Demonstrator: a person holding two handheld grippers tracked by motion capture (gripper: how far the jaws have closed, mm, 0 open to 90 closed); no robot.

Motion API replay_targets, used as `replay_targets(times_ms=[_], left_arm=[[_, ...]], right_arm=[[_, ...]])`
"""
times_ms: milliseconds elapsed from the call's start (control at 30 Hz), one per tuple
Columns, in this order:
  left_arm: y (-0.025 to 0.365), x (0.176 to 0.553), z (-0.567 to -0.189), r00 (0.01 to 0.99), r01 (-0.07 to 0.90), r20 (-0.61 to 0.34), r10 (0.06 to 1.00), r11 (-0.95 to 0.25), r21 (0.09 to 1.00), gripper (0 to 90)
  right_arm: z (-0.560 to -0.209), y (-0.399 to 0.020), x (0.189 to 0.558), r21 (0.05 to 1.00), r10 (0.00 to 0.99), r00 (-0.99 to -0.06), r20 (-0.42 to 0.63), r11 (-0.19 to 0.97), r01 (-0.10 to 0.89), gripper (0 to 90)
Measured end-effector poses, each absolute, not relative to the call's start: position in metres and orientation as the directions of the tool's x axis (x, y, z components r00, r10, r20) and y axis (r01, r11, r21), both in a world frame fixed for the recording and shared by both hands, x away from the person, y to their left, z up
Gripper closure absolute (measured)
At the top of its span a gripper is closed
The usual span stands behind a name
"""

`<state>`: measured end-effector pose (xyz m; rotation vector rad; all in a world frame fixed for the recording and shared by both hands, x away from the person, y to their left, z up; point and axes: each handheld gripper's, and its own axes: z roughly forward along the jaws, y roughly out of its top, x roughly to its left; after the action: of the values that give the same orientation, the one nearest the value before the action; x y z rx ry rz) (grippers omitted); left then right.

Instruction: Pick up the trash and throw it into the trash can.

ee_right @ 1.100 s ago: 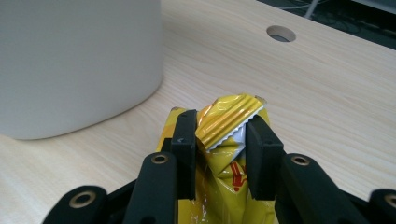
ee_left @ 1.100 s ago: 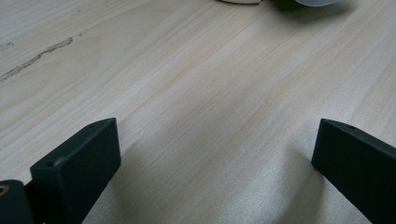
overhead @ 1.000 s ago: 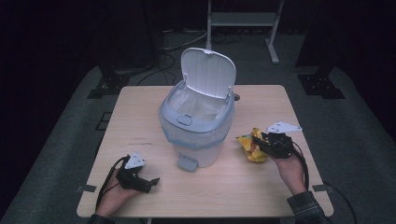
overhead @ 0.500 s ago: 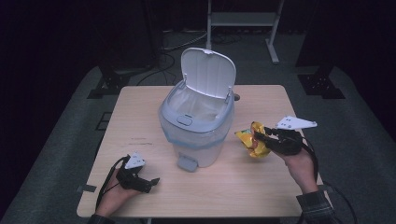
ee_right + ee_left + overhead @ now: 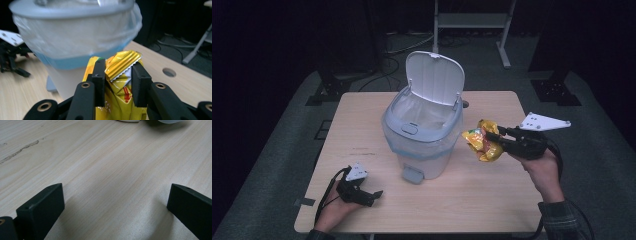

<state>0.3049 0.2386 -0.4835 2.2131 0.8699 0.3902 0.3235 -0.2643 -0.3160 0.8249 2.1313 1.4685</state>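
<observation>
**Wrapper clamped in right gripper, hanging beside the bin**

Right gripper is gripping a crumpled yellow snack wrapper — both jaws are pressing on the foil from either side, set narrow. In the right gripper view the wrapper is bunching up between the black jaws, its crimped gold edge sticking out on top. Wrapper is sitting clear of the table, in the air, just beside the right wall of the bin and a bit below its rim. Not touching the bin as far as the high view is showing.

Bin is standing upright near the table's middle, lid tipped up and back, so the mouth is showing open. A white liner bag is lining the inside and folding over the rim; a pale blue band is running around the body under it. Foot pedal is pointing toward the person's side.

Left gripper is resting on the table at the near left corner, well apart from the bin, person's hand wrapping it from behind. Its jaws are standing wide — the left gripper view is showing bare wood between them, nothing held.

Right hand is holding its gripper level, jaws pointing left toward the bin.
</observation>
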Motion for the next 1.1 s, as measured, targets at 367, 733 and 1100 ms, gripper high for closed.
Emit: replay_targets(times_ms=[367,733,1100], left_arm=[[0.239,0.305,-0.483,0.727,0.470,0.018,0.686,-0.517,0.715,0.2],[0.239,0.305,-0.483,0.727,0.470,0.018,0.686,-0.517,0.715,0.2],[0.239,0.305,-0.483,0.727,0.470,0.018,0.686,-0.517,0.715,0.2]], right_arm=[[-0.287,-0.264,0.320,0.956,0.635,-0.772,-0.013,0.233,0.176,68.4],[-0.269,-0.269,0.316,0.969,0.617,-0.787,-0.014,0.203,0.142,68.5],[-0.243,-0.265,0.314,0.981,0.576,-0.817,-0.014,0.166,0.100,68.5]])
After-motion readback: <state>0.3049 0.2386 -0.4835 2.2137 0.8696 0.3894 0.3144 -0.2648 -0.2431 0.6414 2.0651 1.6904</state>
